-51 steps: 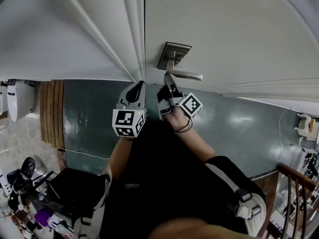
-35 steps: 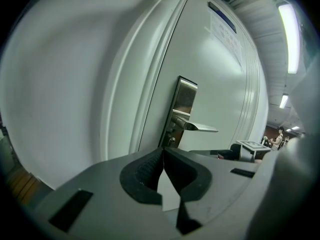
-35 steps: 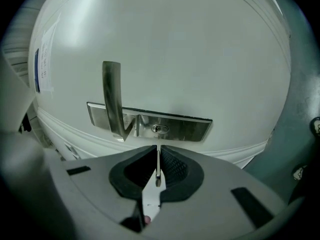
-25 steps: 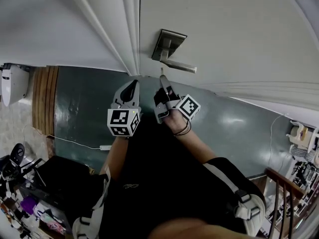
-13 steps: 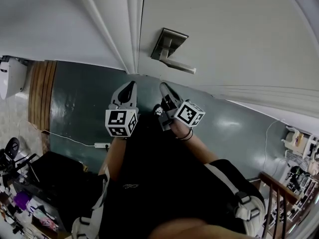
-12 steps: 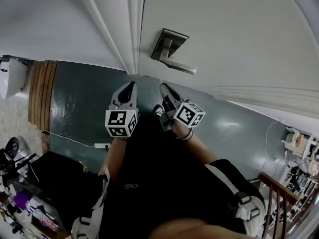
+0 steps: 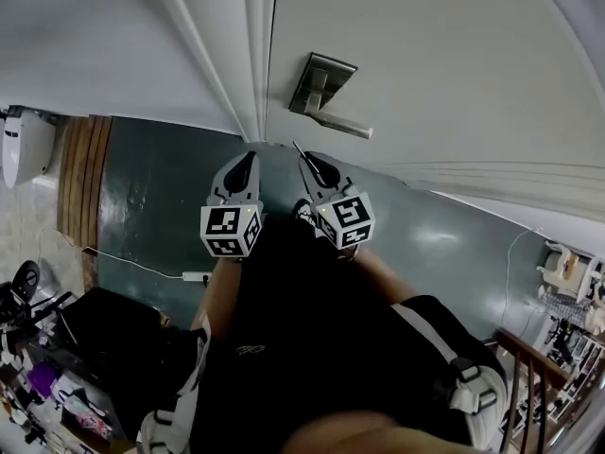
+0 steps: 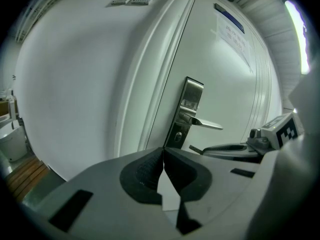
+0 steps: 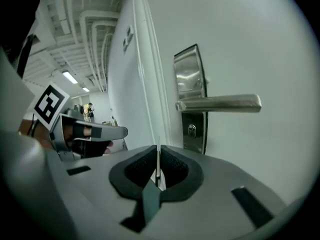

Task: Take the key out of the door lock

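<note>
**A:** Nearest first: what's in the jaws?

**B:** At lower centre, the right gripper (image 7: 317, 170) is pinched narrow on the key (image 9: 158, 154), with the blade upright. The left gripper (image 7: 248, 164) just beside it has its jaws together and holds nothing.

**A:** Room ahead?

**B:** Open air between the key and the keyhole (image 9: 192, 129). The keyhole sits low on the lock plate (image 9: 189, 74), under the lever handle (image 9: 220, 103). The door edge (image 7: 268, 64) runs just left.

**A:** Any writing?

**B:** A blue-topped notice (image 8: 234, 31), upper right in the left gripper view. It's too small to read.

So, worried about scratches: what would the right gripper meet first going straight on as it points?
Probably the white door beside the lock plate, with the key in the right gripper touching first; depth is unclear.
</note>
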